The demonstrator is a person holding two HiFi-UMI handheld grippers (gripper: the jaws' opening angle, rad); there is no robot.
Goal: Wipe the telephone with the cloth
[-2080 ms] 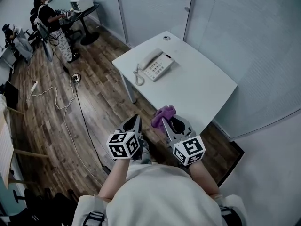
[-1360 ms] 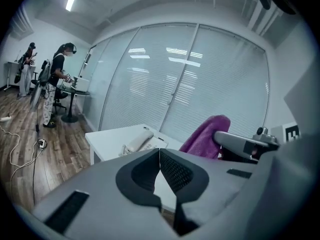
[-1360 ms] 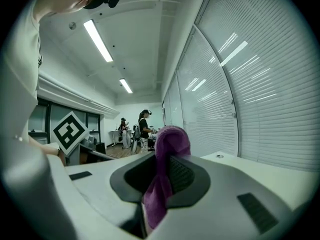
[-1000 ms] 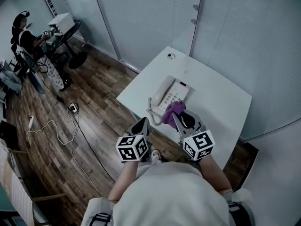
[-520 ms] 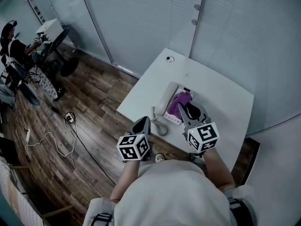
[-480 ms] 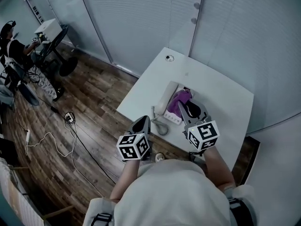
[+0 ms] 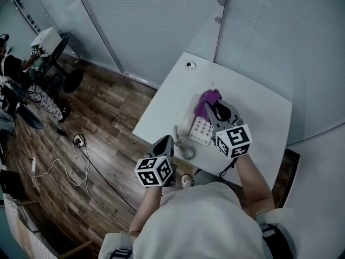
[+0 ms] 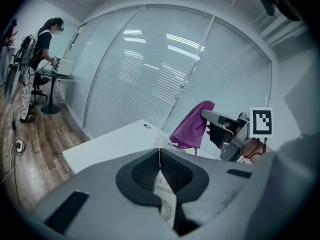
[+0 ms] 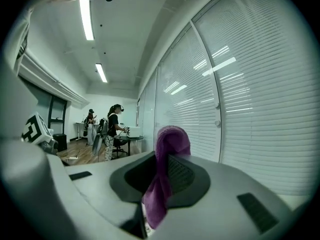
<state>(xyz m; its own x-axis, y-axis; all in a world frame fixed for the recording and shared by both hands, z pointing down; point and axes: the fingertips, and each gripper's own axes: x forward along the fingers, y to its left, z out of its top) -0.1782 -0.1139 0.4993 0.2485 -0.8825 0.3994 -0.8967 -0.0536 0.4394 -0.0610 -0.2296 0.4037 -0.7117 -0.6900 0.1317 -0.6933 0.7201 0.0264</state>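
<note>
Down by the near edge of the table (image 7: 161, 115), the left gripper (image 7: 165, 141) hangs just off the top, jaws pressed together on nothing. Ahead on the right, the right gripper (image 7: 211, 107) is over the telephone (image 7: 200, 130), jaws clamped on the purple cloth (image 7: 207, 97). The cloth bunches over the phone's far end; whether it touches or leaves a small gap, I can't call it. It looks soft, limp and light, so it should drape and drag easily from the fold it's held by. The phone looks like a light plastic box on a slick top. My guess is it slides under a push, and the handset sits loose. Steadying the base near the coiled cord (image 7: 186, 149) looks wise. Beyond are blinds (image 7: 161, 20), and far left a person (image 8: 41, 54) stands at a desk.
</note>
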